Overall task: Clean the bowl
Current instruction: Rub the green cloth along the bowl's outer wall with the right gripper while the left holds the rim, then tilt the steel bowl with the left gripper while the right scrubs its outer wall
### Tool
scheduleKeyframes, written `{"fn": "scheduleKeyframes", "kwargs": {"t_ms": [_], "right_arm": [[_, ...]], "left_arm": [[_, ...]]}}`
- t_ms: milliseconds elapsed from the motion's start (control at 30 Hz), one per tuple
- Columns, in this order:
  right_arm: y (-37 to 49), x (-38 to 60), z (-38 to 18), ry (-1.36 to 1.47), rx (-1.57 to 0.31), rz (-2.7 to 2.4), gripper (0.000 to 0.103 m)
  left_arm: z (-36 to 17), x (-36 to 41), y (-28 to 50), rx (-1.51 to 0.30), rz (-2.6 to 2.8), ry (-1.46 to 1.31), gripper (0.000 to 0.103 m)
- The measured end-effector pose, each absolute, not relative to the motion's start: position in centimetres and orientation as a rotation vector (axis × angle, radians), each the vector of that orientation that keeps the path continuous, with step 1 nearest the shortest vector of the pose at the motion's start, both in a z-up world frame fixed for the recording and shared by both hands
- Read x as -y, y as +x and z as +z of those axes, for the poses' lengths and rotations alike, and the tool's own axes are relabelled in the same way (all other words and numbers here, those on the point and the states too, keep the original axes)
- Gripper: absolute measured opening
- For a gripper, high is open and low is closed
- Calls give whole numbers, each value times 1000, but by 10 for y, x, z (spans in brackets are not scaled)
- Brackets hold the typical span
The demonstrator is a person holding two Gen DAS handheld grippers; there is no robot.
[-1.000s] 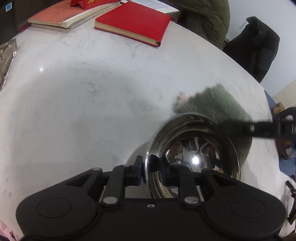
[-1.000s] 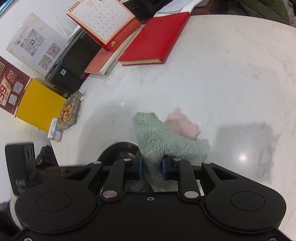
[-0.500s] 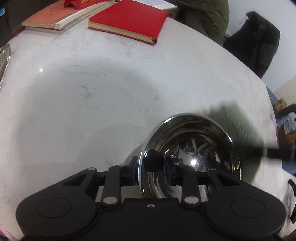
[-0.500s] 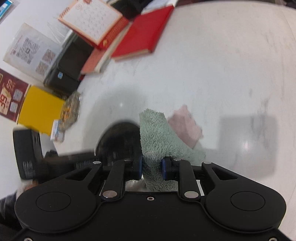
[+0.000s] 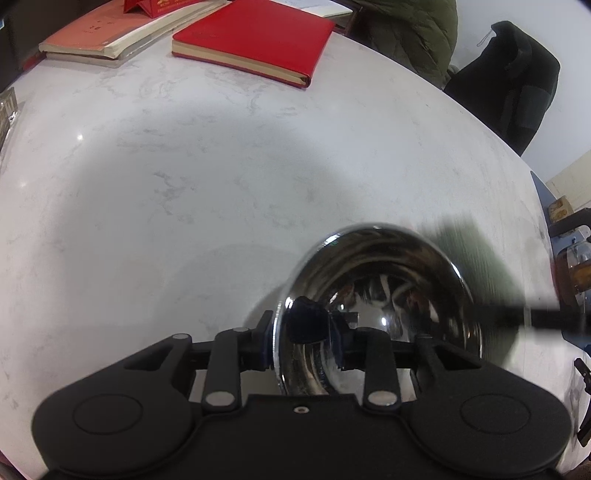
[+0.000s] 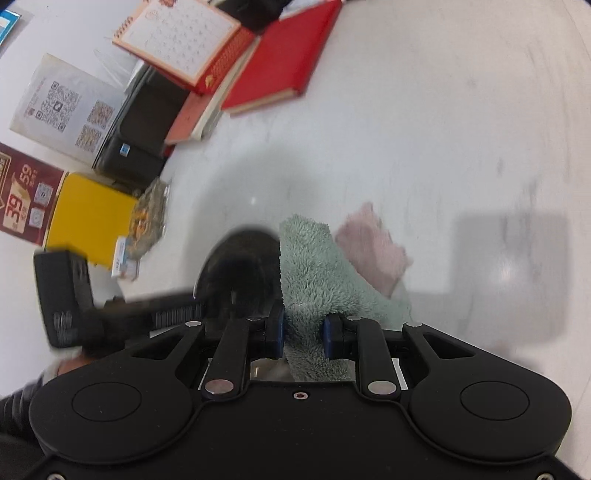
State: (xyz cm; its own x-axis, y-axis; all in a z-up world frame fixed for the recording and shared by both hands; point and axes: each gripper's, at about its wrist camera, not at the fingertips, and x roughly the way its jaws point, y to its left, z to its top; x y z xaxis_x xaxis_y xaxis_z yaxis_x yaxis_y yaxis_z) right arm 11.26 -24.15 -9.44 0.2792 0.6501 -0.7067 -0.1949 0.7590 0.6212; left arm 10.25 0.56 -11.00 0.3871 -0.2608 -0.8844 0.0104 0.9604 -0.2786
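A shiny steel bowl (image 5: pixel 388 291) is held by its near-left rim in my left gripper (image 5: pixel 304 347), which is shut on it and lifts it tilted above the white marble table (image 5: pixel 184 184). My right gripper (image 6: pixel 303 332) is shut on a green fluffy cloth (image 6: pixel 317 273) with a pink patch (image 6: pixel 373 243). In the right wrist view the bowl (image 6: pixel 240 266) shows dark, just left of the cloth. In the left wrist view the cloth (image 5: pixel 480 258) is a green blur behind the bowl's right side.
A red notebook (image 5: pixel 255 37) and stacked books (image 5: pixel 110 33) lie at the table's far edge. A desk calendar (image 6: pixel 184 37), black device (image 6: pixel 144 125), yellow box (image 6: pixel 88 218) and snack packet (image 6: pixel 151 218) stand to the left. A dark chair (image 5: pixel 517 81) is beyond the table.
The bowl has been lifted and tilted more upright in my left gripper. My right gripper has carried the cloth up off the table toward the bowl's right side.
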Motion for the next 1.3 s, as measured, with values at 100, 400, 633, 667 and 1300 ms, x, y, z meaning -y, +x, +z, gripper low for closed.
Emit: {"fn": "scheduleKeyframes", "kwargs": {"t_ms": [100,400,633,667,1300], "right_arm": [[127,234,-93,472,-1143,616,20],[85,245,-108,494,-1251,575,20],[121,237,-96,485,-1164,576,20],[119,238,-96,486,-1164,575,20],[79,247,-101,525,-1209,559,20]], "left_arm": [[-110,-6,104,-1163,-174,-249,28],[-112,-9,108,-1159,-170,-289,28],[-111,-6,101,-1155,-168,-260,28],[-112,-6,100,-1152,-167,-261,28],[-113,-10,104,-1154,-181,-263,29]]}}
